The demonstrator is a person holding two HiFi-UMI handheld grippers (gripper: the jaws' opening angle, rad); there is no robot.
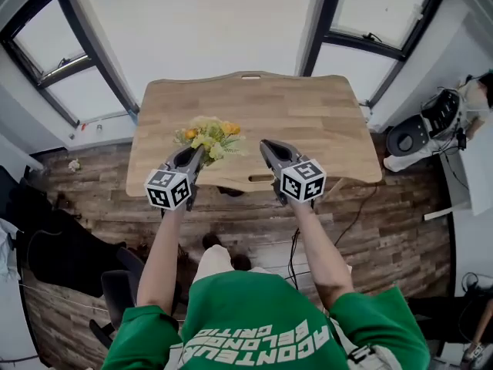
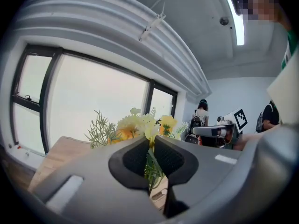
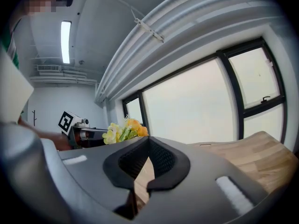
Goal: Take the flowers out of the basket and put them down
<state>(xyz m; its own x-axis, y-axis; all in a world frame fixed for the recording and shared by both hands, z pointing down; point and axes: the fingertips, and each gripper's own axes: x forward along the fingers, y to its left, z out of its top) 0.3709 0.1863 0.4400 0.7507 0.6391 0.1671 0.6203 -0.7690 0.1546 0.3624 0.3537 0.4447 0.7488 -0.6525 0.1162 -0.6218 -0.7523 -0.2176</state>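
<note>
Flower bunch (image 1: 209,136) is pinched by the stems betw. the nearly closed jaws of the L gripper (image 2: 150,141) and held over the table (image 1: 308,114) near its front edge, while R gripper (image 3: 145,143) jaws are pressed together w/ nothing gripped.

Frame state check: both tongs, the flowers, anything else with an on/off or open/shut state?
left tongs: shut on the stems of the flowers
right tongs: shut, nothing between the pads
flowers: gripped by the stems, heads up, over the table; cannot tell whether they touch it
ceiling light: on
</note>
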